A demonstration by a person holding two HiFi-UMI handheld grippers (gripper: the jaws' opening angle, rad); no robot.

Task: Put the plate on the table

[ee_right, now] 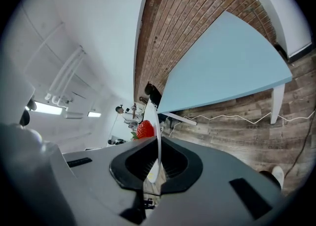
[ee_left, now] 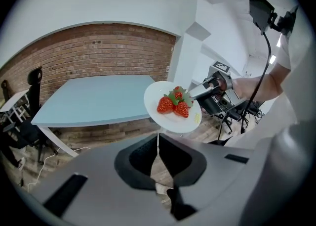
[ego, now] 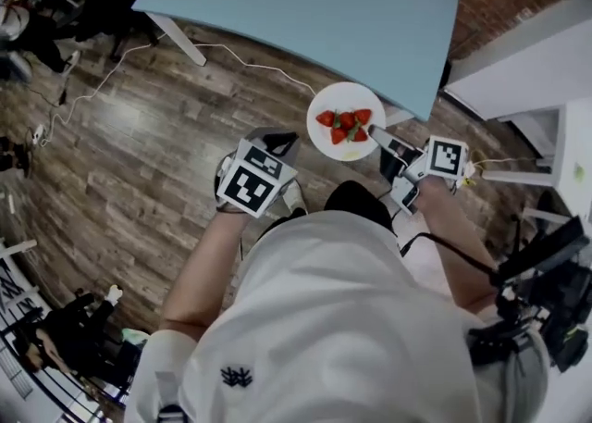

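The right gripper (ego: pixel 377 137) is clamped on the rim of a white plate (ego: pixel 343 96) of strawberries (ego: pixel 344 125), holding it in the air over the wood floor (ego: pixel 139 153), just beside the blue table's (ego: pixel 305 5) edge. The left gripper (ego: pixel 277 145) hovers nearby, its jaws together and empty.

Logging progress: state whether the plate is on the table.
Off it: plate held in the air by right gripper, short of the table.
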